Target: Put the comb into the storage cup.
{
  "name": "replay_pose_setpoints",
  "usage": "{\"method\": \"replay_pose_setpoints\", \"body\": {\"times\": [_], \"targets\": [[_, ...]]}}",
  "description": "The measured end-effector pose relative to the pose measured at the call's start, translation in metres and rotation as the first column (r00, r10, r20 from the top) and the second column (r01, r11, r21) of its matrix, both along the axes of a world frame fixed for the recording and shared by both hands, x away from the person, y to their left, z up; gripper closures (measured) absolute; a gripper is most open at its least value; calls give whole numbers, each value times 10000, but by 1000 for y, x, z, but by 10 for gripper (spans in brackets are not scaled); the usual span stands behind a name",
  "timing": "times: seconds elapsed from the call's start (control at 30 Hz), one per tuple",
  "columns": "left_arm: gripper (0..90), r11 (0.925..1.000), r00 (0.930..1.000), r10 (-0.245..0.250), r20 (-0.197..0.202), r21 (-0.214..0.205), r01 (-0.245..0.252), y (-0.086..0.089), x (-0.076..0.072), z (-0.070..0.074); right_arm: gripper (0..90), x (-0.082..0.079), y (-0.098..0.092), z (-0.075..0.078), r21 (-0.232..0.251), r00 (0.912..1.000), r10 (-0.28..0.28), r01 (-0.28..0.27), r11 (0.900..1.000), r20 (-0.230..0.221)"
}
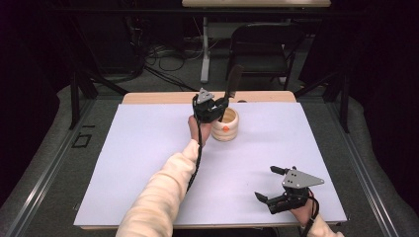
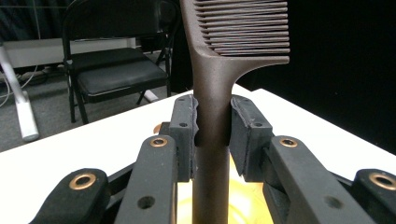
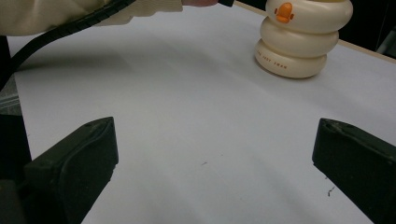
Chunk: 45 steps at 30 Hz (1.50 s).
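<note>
A cream ribbed cup (image 1: 226, 125) with an orange duck mark stands at the table's far middle; it also shows in the right gripper view as the cup (image 3: 301, 36). My left gripper (image 1: 222, 102) is directly over it, shut on the handle of a dark brown comb (image 1: 233, 81) held upright with its teeth at the top. In the left gripper view the comb (image 2: 212, 84) stands clamped between the pads (image 2: 184, 126), with the cup's yellow inside (image 2: 245, 205) below. My right gripper (image 1: 269, 183) rests open near the front right, nothing between its jaws.
A white sheet (image 1: 148, 148) covers the table. A sleeve and black cable (image 1: 195, 163) run diagonally from the front edge toward the cup. A black folding chair (image 1: 262, 49) and floor cables lie beyond the table's far edge.
</note>
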State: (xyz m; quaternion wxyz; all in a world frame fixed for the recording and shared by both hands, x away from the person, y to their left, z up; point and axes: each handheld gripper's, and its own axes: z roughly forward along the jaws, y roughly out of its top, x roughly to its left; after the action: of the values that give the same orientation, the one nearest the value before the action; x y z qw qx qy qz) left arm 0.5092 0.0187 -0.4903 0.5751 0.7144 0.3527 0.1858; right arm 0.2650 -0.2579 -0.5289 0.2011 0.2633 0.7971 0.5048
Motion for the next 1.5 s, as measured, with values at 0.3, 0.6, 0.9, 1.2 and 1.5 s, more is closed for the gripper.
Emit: {"method": "replay_pose_setpoints", "body": {"times": [0.3, 0.6, 0.9, 1.2, 1.5], "targets": [[725, 9998, 9996, -93, -266, 167, 98, -1, 1, -2, 0, 0, 0, 0, 0, 10000, 13, -13, 10000, 4], [725, 9994, 9990, -63, -440, 326, 77, -3, 1, -5, 0, 0, 0, 0, 1, 10000, 0, 0, 10000, 3], [725, 9979, 9989, -124, -445, 627, 152, -5, 0, -8, 0, 0, 0, 0, 13, 10000, -9, 9, 10000, 6], [725, 9958, 9985, -131, -524, 897, 178, -6, 0, -11, 0, 0, 0, 0, -4, 10000, -5, 5, 10000, 10], [725, 9933, 9985, -115, -540, 1145, 176, -8, -1, -11, 0, 0, 0, 0, 4, 10000, -34, 34, 10000, 25]]}}
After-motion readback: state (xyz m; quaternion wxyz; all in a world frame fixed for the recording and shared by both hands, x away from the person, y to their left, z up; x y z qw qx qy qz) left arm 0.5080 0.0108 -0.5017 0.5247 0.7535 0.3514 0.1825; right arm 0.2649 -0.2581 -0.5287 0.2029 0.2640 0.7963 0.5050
